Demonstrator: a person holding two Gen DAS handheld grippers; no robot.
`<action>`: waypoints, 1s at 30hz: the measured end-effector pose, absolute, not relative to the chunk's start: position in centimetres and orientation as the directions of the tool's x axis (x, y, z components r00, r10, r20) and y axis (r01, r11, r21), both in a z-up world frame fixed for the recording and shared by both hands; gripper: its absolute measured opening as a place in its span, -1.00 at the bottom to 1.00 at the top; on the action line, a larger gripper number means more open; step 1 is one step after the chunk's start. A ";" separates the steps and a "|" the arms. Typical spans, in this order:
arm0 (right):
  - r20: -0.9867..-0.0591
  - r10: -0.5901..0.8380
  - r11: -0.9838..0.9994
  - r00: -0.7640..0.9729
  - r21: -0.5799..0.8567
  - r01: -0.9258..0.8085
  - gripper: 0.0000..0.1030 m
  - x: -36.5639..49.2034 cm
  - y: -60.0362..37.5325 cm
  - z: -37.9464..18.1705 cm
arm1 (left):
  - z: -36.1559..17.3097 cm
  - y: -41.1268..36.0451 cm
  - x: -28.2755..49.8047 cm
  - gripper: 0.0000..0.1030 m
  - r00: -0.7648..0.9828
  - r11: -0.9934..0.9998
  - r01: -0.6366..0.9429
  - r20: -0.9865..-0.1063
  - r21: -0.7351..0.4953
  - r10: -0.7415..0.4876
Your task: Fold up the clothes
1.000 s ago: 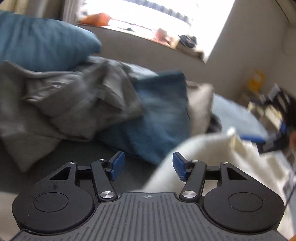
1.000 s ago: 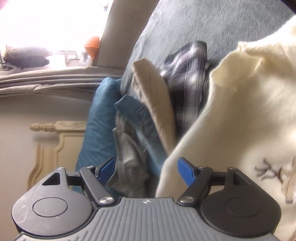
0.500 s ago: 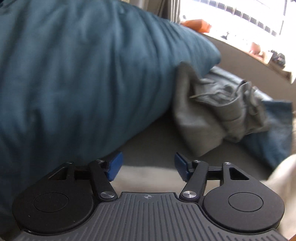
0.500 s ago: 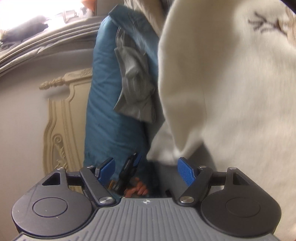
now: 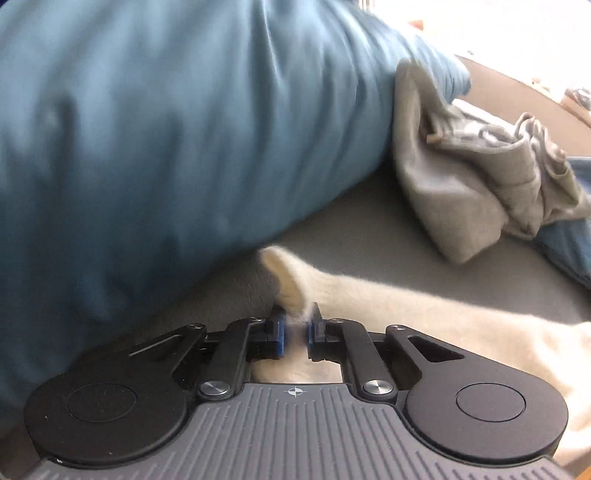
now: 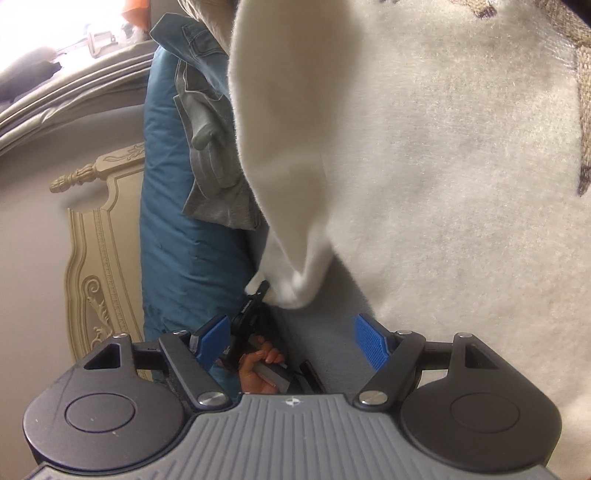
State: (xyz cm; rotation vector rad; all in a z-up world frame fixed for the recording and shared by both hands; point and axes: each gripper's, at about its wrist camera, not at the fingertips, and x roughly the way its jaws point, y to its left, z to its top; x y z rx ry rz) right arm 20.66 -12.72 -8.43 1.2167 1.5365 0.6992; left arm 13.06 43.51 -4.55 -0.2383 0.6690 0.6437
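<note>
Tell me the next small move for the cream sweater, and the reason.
Probably draw the sleeve across the sweater's body. The left gripper is shut on the cuff of the cream sweater, which lies stretched toward the blue pillow. The right gripper hangs open over the bed, so it could pin the body first.

A grey bed surface [image 5: 388,236] carries a large teal pillow [image 5: 166,129]. Behind it stands a cream carved headboard [image 6: 99,251] against a plain grey wall [image 6: 33,229]. Bright daylight floods a window [image 6: 44,26] (its sill seems cluttered, though overexposed).
</note>
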 end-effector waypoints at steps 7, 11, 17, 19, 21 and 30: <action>-0.339 0.940 0.312 0.024 0.887 0.341 0.50 20.8 -12.6 -8.6 | -5.6 43.3 11.8 -0.84 0.530 0.693 -0.720 -0.614 0.040 0.585; -0.351 0.936 0.319 0.030 0.880 0.352 0.50 20.7 -13.0 -9.1 | -8.9 44.1 12.3 -0.71 0.433 0.645 -0.762 -0.690 0.064 0.580; -0.373 0.927 0.334 0.044 0.871 0.359 0.50 20.1 -14.0 -9.3 | -8.6 45.1 12.2 -0.28 0.423 0.613 -0.789 -0.679 0.049 0.600; -0.376 0.925 0.335 0.050 0.871 0.358 0.50 19.8 -14.5 -9.2 | -7.9 45.7 11.7 -0.16 0.420 0.589 -0.808 -0.689 0.012 0.590; -0.379 0.924 0.336 0.056 0.871 0.358 0.50 19.5 -14.9 -9.1 | -7.2 46.4 10.8 -0.13 0.415 0.543 -0.839 -0.690 -0.037 0.594; -0.400 0.911 0.348 0.101 0.876 0.333 0.50 16.5 -18.2 -8.2 | -4.7 43.8 7.5 -0.08 0.374 0.419 -0.899 -0.722 -0.127 0.582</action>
